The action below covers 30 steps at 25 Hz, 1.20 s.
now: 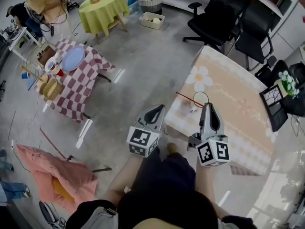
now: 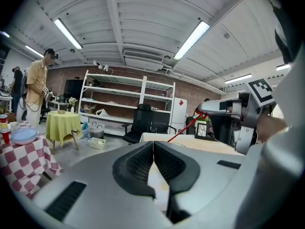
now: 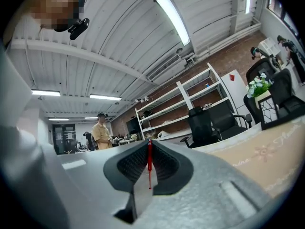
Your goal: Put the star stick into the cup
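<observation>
A thin red star stick (image 1: 188, 98) is clamped in my right gripper (image 1: 208, 106), which is shut on it; the stick juts left over the near corner of the beige flowered table (image 1: 238, 113). In the right gripper view the stick (image 3: 149, 166) stands upright between the closed pads. A thin dark ring (image 1: 201, 98) just beyond that gripper's tip looks like the rim of a clear cup. My left gripper (image 1: 155, 109) hovers off the table's left edge, shut and empty. The left gripper view shows its jaws (image 2: 153, 144) meeting, with the right gripper (image 2: 224, 107) and the stick (image 2: 183, 130) beyond.
Two black office chairs (image 1: 217, 18) stand behind the table. A framed picture (image 1: 275, 101) and flowers (image 1: 287, 80) sit at its right end. A checkered table (image 1: 76, 82), a green round table (image 1: 101, 8) and a pink cloth (image 1: 52, 171) on the floor lie to the left.
</observation>
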Each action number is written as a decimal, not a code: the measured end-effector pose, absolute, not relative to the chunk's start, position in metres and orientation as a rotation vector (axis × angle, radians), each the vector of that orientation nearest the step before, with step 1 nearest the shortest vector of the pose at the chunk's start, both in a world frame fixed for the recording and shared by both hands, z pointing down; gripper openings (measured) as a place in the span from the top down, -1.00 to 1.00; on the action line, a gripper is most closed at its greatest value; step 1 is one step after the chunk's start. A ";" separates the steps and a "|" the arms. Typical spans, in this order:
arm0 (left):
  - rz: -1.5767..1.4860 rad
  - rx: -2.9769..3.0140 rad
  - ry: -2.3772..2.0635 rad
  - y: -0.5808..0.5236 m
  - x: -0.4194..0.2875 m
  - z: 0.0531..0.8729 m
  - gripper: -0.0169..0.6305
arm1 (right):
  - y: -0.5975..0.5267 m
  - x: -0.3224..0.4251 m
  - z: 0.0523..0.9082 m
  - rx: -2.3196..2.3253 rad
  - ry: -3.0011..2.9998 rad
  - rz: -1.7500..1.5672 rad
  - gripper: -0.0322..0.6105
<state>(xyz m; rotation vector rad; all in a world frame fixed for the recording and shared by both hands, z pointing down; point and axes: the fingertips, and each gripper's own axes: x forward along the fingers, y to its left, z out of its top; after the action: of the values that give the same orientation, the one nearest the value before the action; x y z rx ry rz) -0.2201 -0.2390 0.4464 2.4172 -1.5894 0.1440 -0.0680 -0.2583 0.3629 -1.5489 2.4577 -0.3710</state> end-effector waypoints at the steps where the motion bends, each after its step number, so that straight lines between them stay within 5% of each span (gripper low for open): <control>1: 0.144 2.427 -1.576 -0.241 -0.218 0.446 0.91 | -0.257 -0.065 0.361 -1.561 2.447 -0.362 0.85; 30: 0.192 2.640 -1.206 -0.263 -0.129 0.449 0.91 | -0.224 0.016 0.341 -1.835 2.185 -0.275 0.85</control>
<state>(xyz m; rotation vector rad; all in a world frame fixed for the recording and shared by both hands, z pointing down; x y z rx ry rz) -0.1287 -0.2625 0.4490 2.6396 -1.2062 0.1922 0.0163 -0.2242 0.3414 -1.8352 2.1848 -0.2750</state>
